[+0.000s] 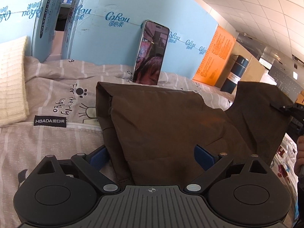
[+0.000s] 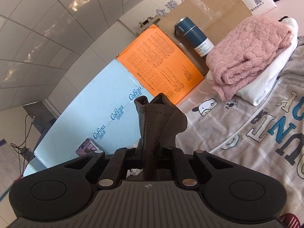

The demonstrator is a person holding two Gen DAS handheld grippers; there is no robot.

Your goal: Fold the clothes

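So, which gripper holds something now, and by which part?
The right gripper pinches a bunched edge of the brown garment. The left gripper is open around it.

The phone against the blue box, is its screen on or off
On. The phone stands upright against the blue box, and its lit screen shows a picture with a person's head at the bottom.

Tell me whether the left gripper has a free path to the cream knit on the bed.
Probably yes, once it moves clear: the left gripper is open, with the brown garment lying between its fingers. The cream knit sits beside it across bare bedding.
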